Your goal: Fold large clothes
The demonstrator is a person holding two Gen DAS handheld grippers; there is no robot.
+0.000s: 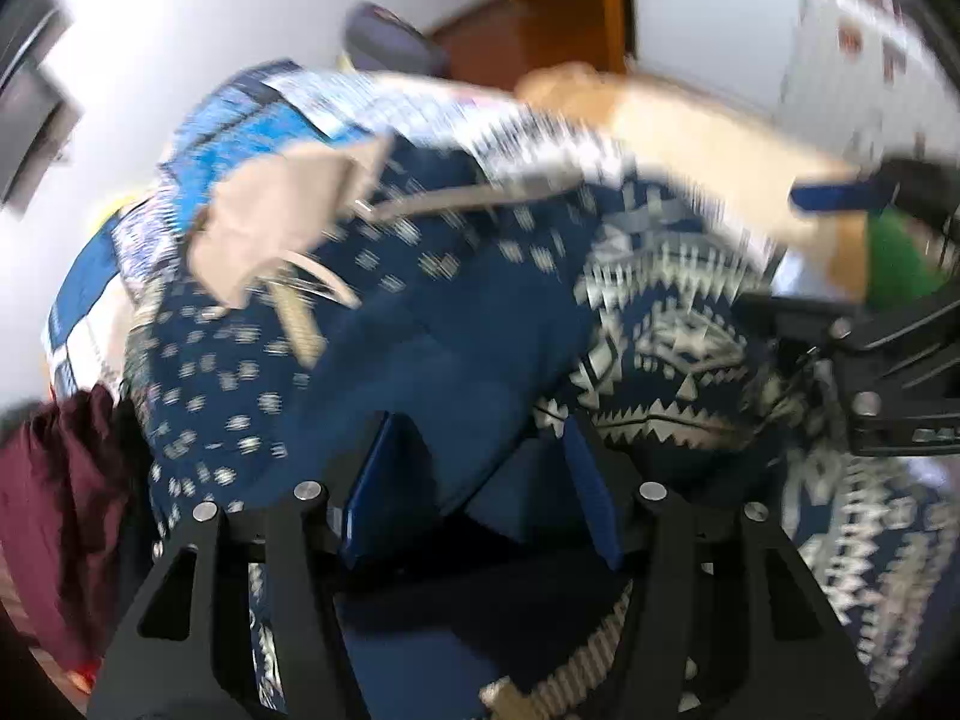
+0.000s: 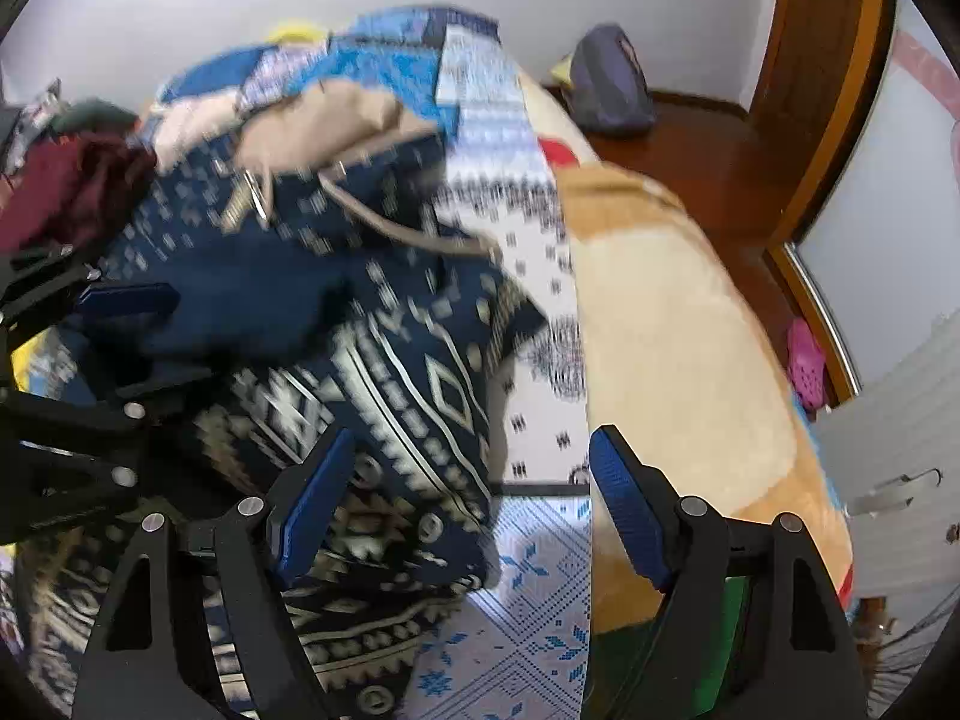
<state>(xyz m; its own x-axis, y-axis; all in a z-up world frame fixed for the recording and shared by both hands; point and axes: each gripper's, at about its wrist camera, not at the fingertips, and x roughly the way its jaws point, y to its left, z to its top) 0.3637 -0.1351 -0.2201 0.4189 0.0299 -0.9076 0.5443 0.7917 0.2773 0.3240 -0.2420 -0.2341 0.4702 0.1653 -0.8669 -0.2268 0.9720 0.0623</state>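
Navy patterned hoodie (image 2: 336, 312) heaped on the bed's blue-and-white cover (image 2: 522, 618) — left gripper (image 1: 480, 480) partly open over its fabric; right gripper (image 2: 471, 504) spread wide, gripping nothing.

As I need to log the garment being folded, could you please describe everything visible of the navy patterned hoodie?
The navy patterned hoodie looks like soft knit, with cream geometric bands, small cream motifs and a beige-lined hood with drawstrings. It lies crumpled and bunched on the patterned bed cover, a maroon garment beside it.
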